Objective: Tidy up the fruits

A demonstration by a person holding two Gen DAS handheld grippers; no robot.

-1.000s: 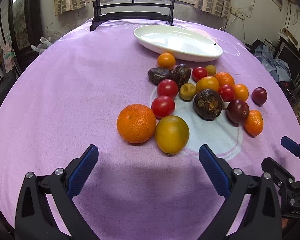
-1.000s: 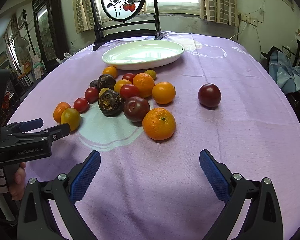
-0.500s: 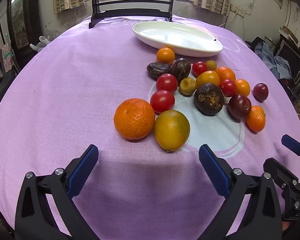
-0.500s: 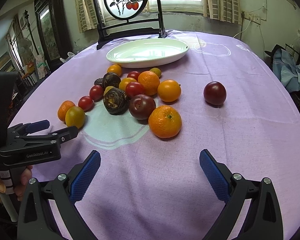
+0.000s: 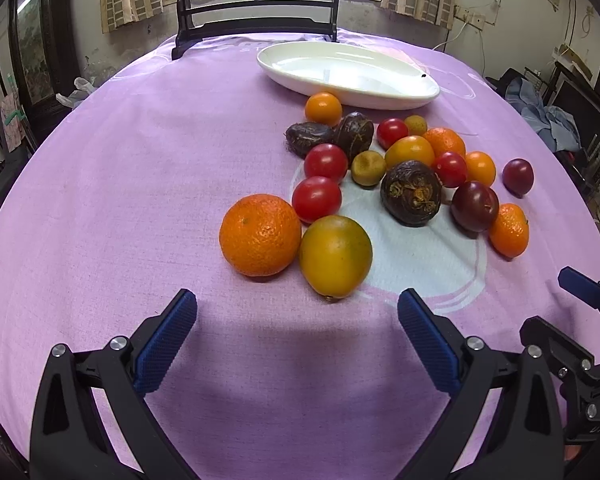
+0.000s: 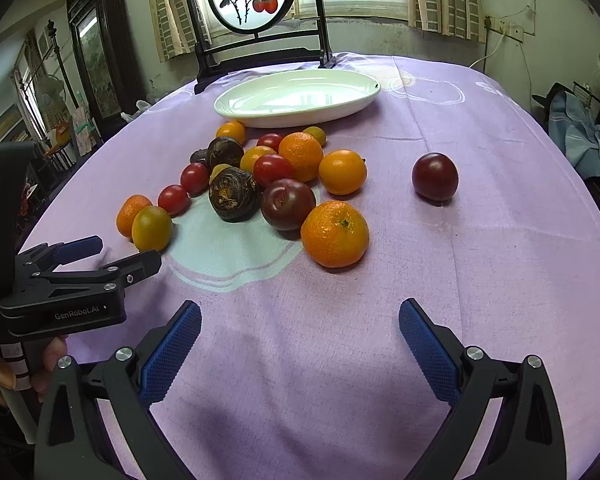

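You have moved both grippers a little closer to the fruit. In the left wrist view the big orange (image 5: 260, 235) and the yellow-green fruit (image 5: 335, 256) look bigger and nearer than they did a second ago. They sit side by side, touching, just past the tips of your left gripper (image 5: 297, 322). Its jaws are spread wide and hold nothing.

Your right gripper (image 6: 300, 330) has come forward too. Its jaws are also spread wide and empty. The nearest fruit to it is another orange (image 6: 335, 234), which touches a dark plum (image 6: 288, 204) behind it. One more plum (image 6: 435, 176) sits alone to the right, well apart from the pile.

None of the fruit has moved (only you have). All of it lies on the purple cloth on the tabletop (image 5: 120, 168). The white plate (image 6: 296, 98) at the far side has nothing on it. So the sorting has not started yet, and you are just getting into place.

It looks like your left gripper could take the big orange or the yellow-green fruit first. Be careful, they are round and touch each other, so a push on one could roll the other away. Come down around just one, then close gently.
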